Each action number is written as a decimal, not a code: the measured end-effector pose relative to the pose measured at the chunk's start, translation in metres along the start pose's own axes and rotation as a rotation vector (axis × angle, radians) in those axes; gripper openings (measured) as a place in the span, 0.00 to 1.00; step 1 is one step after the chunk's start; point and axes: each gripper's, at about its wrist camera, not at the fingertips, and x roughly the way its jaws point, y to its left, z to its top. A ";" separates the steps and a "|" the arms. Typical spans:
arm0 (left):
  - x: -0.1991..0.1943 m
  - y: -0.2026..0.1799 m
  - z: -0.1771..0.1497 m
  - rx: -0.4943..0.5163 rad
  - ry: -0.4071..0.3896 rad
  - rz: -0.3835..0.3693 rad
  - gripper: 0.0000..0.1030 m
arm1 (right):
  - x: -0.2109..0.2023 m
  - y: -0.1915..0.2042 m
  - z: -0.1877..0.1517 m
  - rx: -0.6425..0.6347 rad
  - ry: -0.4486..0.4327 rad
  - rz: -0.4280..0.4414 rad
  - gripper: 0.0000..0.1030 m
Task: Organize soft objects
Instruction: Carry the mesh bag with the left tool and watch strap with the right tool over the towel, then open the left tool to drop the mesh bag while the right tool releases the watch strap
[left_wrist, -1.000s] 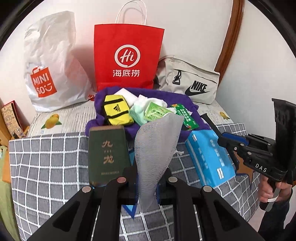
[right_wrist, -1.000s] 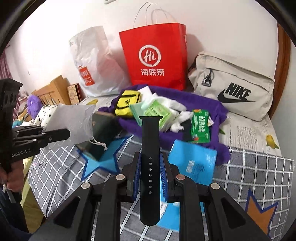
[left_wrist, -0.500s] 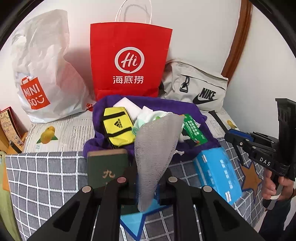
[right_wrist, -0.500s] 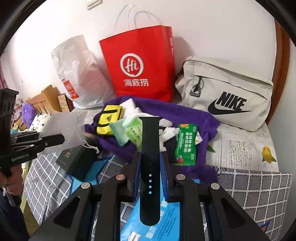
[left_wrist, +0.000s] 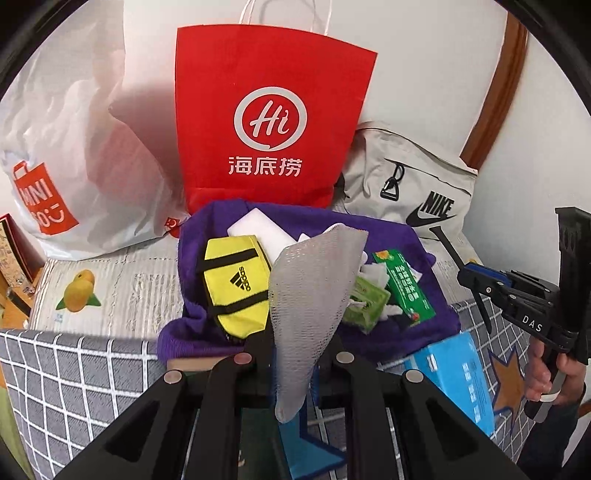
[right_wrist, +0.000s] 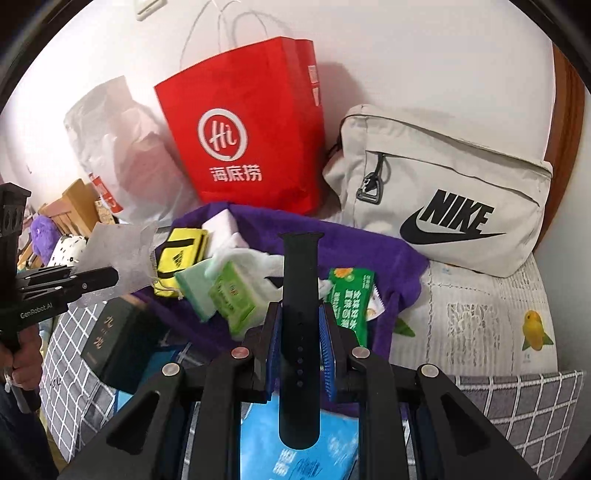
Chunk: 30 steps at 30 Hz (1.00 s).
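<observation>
The left claw (left_wrist: 295, 354) is clamped on a grey mesh pouch (left_wrist: 314, 291), which stands up between its fingers and leans to the right. Just beyond the pouch lies a purple cloth (left_wrist: 388, 229) with a yellow bag (left_wrist: 236, 284) to the left and green packets (left_wrist: 404, 288) to the right. Farther back stand a red paper bag (left_wrist: 269, 122), a white plastic bag (left_wrist: 74, 155) and a beige pouch (left_wrist: 413, 184) — all against the wall. Off to the right, the other claw (left_wrist: 469, 275) is held by a hand (left_wrist: 554, 373), above a blue box (left_wrist: 454, 373) on the checked cover (left_wrist: 74, 369).
</observation>
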 end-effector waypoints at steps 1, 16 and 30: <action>0.002 0.000 0.002 -0.002 0.001 -0.001 0.12 | 0.004 -0.002 0.002 0.002 0.002 -0.004 0.20; 0.032 0.007 0.034 -0.004 0.010 0.024 0.12 | 0.042 -0.013 0.022 -0.009 0.026 -0.014 0.20; 0.065 0.008 0.059 -0.008 0.042 -0.014 0.12 | 0.088 -0.030 0.012 0.009 0.132 -0.036 0.20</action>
